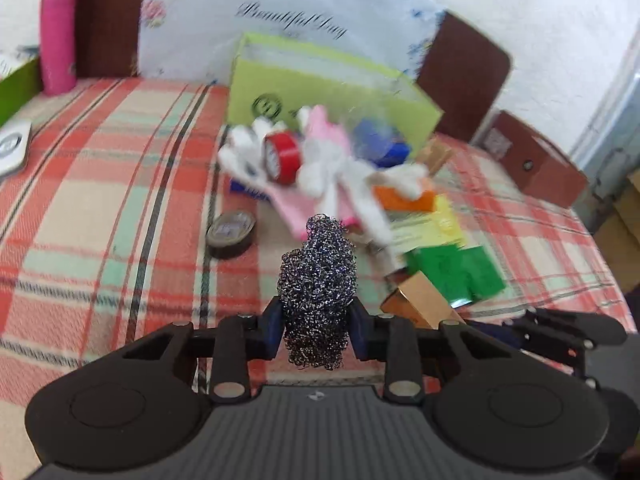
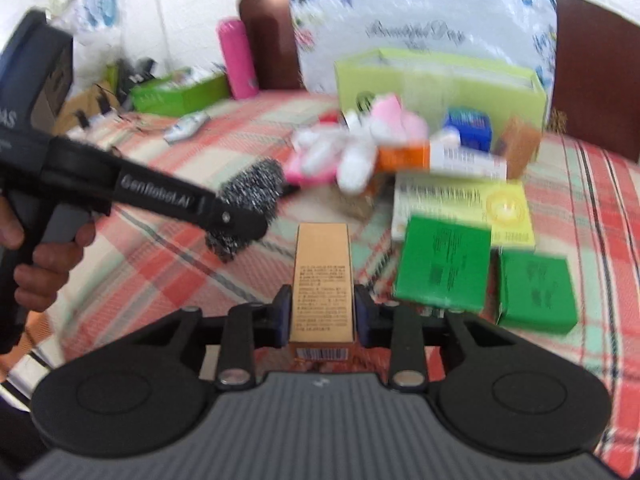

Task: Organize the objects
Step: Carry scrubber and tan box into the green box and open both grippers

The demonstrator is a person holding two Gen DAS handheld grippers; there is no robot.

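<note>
My left gripper (image 1: 316, 326) is shut on a steel wool scourer (image 1: 318, 276) and holds it above the plaid tablecloth (image 1: 120, 184). The scourer also shows in the right wrist view (image 2: 250, 196), with the left gripper at the left. My right gripper (image 2: 322, 314) is shut on a tan carton (image 2: 323, 280), which also shows in the left wrist view (image 1: 420, 300). Ahead lies a pile: a red tape roll (image 1: 282, 156), pink and white gloves (image 1: 332, 160), a blue box (image 2: 468, 128), an orange box (image 2: 402, 158) and green boxes (image 2: 444, 264). A lime-green open box (image 1: 332, 88) stands behind the pile.
A dark tape roll (image 1: 231, 234) lies on the cloth left of the scourer. A pink bottle (image 1: 58, 36) and another green box (image 2: 180, 94) stand at the far left. Brown chair backs (image 1: 464, 76) and a floral bag (image 2: 420, 28) lie beyond the table.
</note>
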